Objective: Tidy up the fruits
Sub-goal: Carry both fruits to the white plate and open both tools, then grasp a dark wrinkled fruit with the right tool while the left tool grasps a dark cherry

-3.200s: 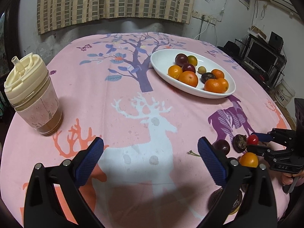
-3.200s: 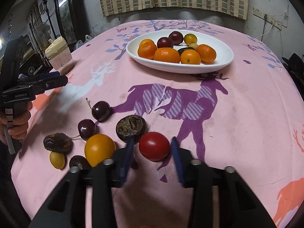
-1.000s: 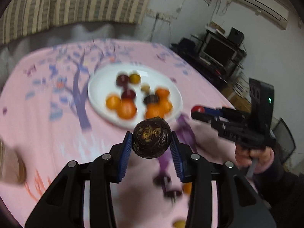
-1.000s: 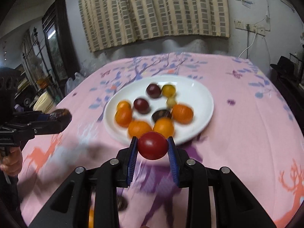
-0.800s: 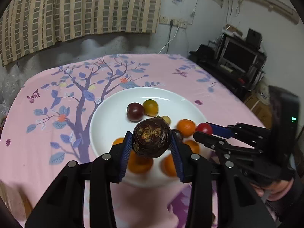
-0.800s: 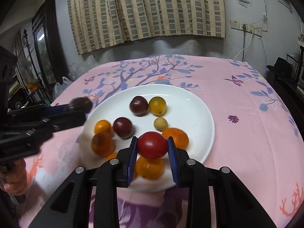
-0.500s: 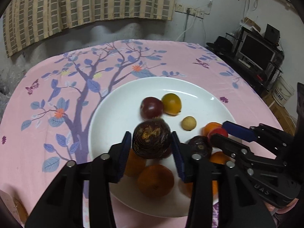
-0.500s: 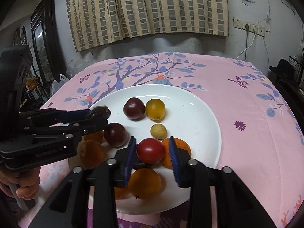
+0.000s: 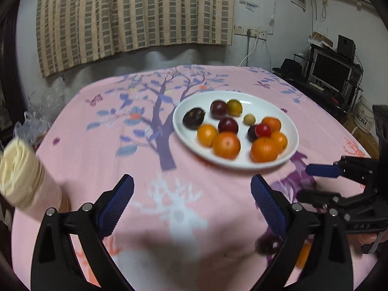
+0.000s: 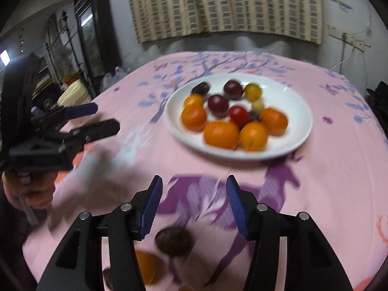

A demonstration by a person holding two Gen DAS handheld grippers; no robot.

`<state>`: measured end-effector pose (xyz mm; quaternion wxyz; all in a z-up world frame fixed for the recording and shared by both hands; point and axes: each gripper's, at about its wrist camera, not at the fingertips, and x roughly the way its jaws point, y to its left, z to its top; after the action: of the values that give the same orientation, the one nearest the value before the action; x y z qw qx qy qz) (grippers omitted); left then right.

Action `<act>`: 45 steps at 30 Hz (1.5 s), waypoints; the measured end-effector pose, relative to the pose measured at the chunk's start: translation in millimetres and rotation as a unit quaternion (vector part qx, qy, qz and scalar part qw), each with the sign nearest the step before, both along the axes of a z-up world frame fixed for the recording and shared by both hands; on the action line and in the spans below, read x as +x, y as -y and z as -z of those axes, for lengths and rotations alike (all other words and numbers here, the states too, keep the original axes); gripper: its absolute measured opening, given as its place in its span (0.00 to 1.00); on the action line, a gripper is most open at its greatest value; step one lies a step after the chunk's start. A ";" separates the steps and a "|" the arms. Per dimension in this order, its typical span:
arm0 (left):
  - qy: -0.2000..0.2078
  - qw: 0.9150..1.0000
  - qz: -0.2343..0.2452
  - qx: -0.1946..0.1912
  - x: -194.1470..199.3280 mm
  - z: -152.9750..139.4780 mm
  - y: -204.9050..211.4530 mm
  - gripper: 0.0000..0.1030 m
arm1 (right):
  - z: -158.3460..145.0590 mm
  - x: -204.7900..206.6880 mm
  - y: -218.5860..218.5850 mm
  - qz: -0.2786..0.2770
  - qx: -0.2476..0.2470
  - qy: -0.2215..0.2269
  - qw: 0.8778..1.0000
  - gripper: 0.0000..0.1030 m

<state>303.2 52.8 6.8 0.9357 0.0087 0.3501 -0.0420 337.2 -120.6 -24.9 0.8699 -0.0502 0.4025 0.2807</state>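
A white oval plate (image 9: pixel 289 126) (image 10: pixel 298 111) on the pink tablecloth holds several oranges, plums and small fruits. A dark wrinkled fruit (image 9: pixel 193 120) (image 10: pixel 200 88) lies at the plate's left end. A red tomato (image 9: pixel 263 130) (image 10: pixel 238 114) sits among the oranges. My left gripper (image 9: pixel 191 203) is open and empty, back from the plate. My right gripper (image 10: pixel 192 203) is open and empty over the purple deer print. Loose fruits lie below it: a dark fruit (image 10: pixel 173 241) and an orange one (image 10: pixel 145 266).
A lidded cream cup (image 9: pixel 21 177) stands at the table's left edge. The right gripper (image 9: pixel 344 194) shows in the left wrist view; the left gripper (image 10: pixel 70 126) shows in the right wrist view. A dark fruit (image 9: pixel 269 243) lies near the front edge.
Both grippers let go of their fruits on the plate, opened, and pulled back toward the table's near side. The dark fruit and the tomato now lie on the plate.
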 end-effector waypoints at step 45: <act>-0.163 0.977 0.129 -0.040 -18.5 56.2 69.3 0.28 | -2.8 -19.9 25.8 0.025 0.041 -0.042 0.998 0.36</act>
<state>284.6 -16.6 -49.3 0.8523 0.0092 0.4920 -0.1773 317.3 -146.3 -22.1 0.8600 0.0079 0.4282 0.2774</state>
